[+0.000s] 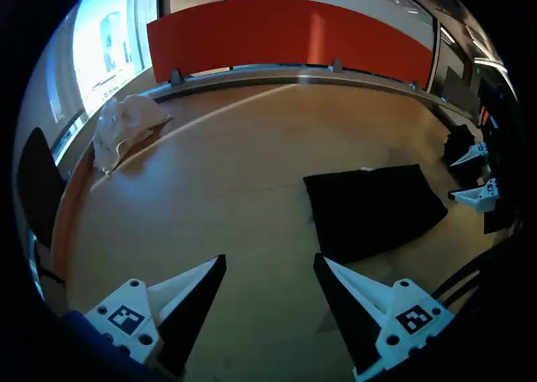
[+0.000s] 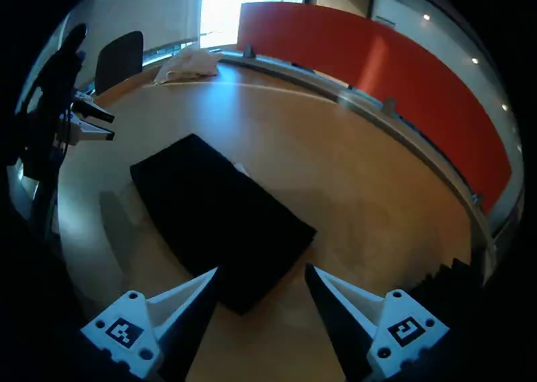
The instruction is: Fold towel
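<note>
Black towel lies flat on the wooden surface, near corner just ahead of the right gripper; the left gripper is off to one side. Both have jaws apart, holding nothing. The towel is probably soft, light and limp, so pinch at a corner or short edge. Its dark cloth hides layers and weave, and the small pale bit at its far edge is unclear.

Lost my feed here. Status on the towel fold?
Left claw open, right claw open, both empty. Black towel flat on table, ungripped. Cream cloth heap at far edge, clear of it.
</note>
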Demonstrator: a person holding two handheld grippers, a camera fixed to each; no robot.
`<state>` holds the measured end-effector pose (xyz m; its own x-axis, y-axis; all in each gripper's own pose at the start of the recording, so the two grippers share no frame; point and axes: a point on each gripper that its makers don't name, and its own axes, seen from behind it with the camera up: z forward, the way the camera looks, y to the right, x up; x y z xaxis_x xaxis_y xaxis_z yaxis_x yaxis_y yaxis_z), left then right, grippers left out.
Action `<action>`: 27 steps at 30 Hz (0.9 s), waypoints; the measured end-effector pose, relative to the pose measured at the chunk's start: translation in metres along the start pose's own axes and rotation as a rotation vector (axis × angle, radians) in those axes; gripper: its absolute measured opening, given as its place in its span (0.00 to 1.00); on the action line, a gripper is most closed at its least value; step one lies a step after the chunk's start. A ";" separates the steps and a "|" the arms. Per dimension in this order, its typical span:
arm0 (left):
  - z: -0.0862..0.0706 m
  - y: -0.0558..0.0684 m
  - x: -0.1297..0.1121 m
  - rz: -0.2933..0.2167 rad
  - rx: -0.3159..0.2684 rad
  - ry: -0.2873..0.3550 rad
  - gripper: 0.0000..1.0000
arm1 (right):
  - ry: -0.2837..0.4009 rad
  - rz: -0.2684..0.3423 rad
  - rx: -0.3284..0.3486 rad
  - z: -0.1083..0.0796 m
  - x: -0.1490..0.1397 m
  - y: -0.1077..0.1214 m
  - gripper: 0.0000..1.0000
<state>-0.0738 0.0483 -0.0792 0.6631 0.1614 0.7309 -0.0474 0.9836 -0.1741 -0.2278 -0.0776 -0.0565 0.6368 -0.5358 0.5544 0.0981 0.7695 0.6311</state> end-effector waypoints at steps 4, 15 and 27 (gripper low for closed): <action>-0.007 -0.005 -0.006 -0.011 0.010 -0.005 0.97 | -0.017 -0.002 0.015 0.004 -0.012 -0.004 0.91; -0.019 -0.013 -0.019 -0.039 0.028 -0.018 0.97 | -0.066 0.005 0.060 0.012 -0.042 -0.017 0.89; -0.022 -0.015 -0.021 -0.038 0.030 -0.018 0.97 | -0.082 -0.017 0.098 0.013 -0.049 -0.026 0.63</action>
<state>-0.0703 0.0287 -0.1068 0.6510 0.1248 0.7488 -0.0451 0.9910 -0.1260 -0.2714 -0.0755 -0.0931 0.5703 -0.5782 0.5835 0.0305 0.7247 0.6884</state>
